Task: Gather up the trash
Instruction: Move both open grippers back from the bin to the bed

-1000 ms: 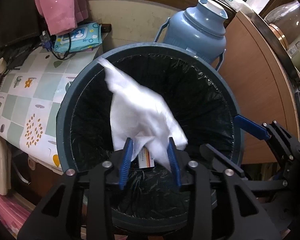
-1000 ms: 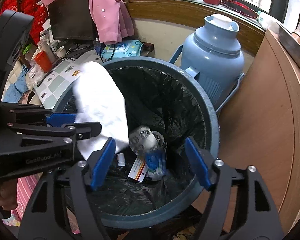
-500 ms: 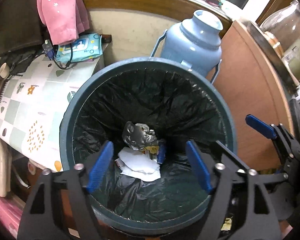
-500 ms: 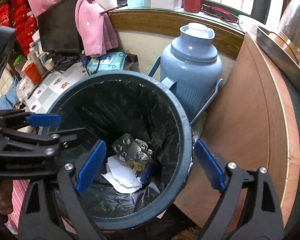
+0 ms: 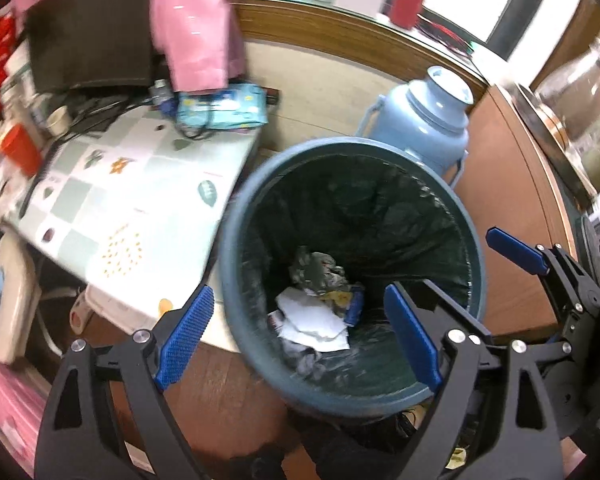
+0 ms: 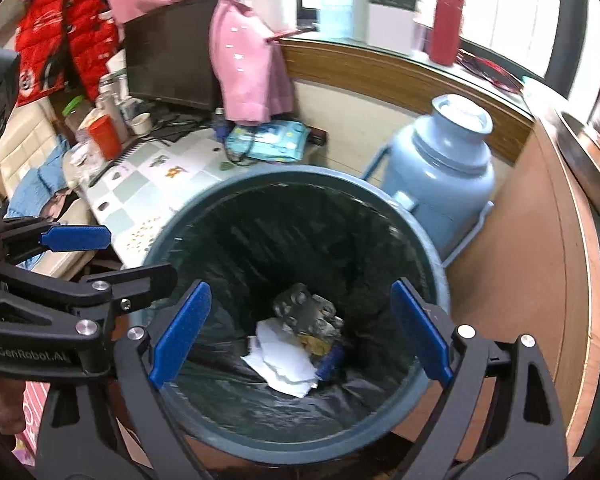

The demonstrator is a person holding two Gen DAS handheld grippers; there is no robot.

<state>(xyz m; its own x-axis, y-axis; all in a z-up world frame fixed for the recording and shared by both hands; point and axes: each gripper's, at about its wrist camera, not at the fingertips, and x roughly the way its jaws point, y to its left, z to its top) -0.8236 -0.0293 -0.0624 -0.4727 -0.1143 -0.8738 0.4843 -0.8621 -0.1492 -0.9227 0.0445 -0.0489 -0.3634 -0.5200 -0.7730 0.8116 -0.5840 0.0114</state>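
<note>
A dark blue trash bin with a black liner stands on the floor; it also shows in the right wrist view. White crumpled paper lies at its bottom beside grey crumpled foil; the paper and foil show in the right wrist view too. My left gripper is open and empty above the bin's near left rim. My right gripper is open and empty above the bin.
A light blue jug stands behind the bin, against a wooden cabinet. A low table with a patterned cloth is at the left, carrying a wipes pack, cups and cables. A pink garment hangs over a monitor.
A second ago my left gripper was shut on the white paper above the bin. It opened, and the paper now lies in the bin. Both grippers have drawn back and up.
</note>
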